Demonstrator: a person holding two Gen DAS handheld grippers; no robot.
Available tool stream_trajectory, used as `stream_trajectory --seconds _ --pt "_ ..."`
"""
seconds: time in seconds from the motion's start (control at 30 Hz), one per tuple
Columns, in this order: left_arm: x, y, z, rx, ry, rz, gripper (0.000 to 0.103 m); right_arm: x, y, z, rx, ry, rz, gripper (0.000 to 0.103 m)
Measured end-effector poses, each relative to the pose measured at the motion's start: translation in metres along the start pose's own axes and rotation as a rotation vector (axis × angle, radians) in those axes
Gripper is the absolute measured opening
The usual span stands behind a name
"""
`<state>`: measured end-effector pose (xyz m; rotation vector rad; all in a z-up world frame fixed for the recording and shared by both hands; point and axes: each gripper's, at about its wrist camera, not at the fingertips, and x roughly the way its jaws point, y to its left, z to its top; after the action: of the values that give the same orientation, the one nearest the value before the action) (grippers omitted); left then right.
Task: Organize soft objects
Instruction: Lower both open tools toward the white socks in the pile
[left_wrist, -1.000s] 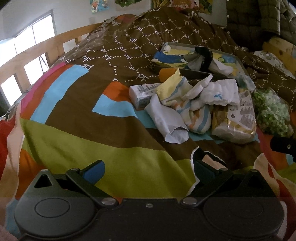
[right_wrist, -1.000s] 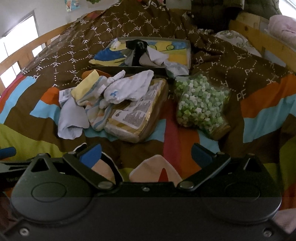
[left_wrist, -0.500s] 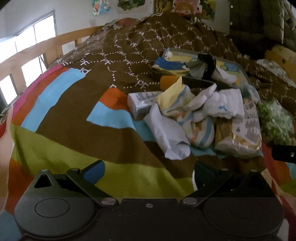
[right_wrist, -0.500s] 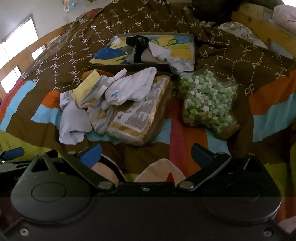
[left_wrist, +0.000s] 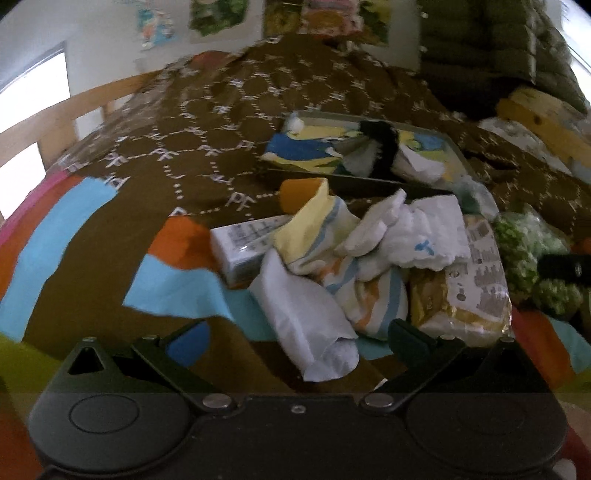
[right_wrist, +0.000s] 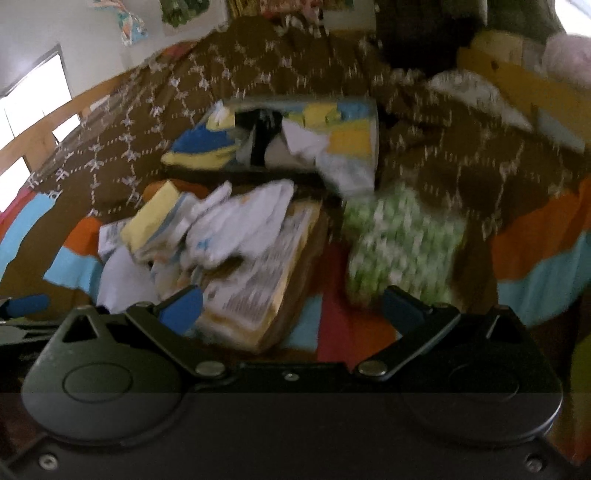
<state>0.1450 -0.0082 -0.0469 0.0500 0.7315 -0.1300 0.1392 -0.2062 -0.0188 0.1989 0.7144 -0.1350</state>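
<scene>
Left wrist view: I have my left gripper (left_wrist: 295, 338) low over the bed (left_wrist: 110, 236), jaws spread wide with nothing between them. Just ahead lies the pile of socks (left_wrist: 354, 254), a pale one (left_wrist: 306, 317) nearest me, beside a small white box (left_wrist: 247, 243) and resting partly on a yellow printed packet (left_wrist: 469, 295). Beyond the pile sits a shallow tray (left_wrist: 458, 155) with more socks inside. My right gripper (right_wrist: 291, 306) also has its jaws spread and empty, above the packet's near end, with a bag of green pieces (right_wrist: 399, 243) to its right. This view is badly blurred.
</scene>
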Motion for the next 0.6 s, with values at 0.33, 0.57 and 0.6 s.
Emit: stream_trajectory --seconds 0.33,0.57,0.6 --pt "0.023 0.018 0.008 -0.056 0.049 -0.088 0.102 0.035 0.012 0.022 -0.237 -0.115 0.088 0.103" --pt "0.035 0.026 0.009 -0.088 0.075 -0.092 0.094 0.058 0.04 0.023 -0.457 -0.165 0.127 0.102" --pt "0.036 0.027 0.009 -0.093 0.078 -0.096 0.094 0.062 0.044 0.023 -0.483 -0.161 0.133 0.102"
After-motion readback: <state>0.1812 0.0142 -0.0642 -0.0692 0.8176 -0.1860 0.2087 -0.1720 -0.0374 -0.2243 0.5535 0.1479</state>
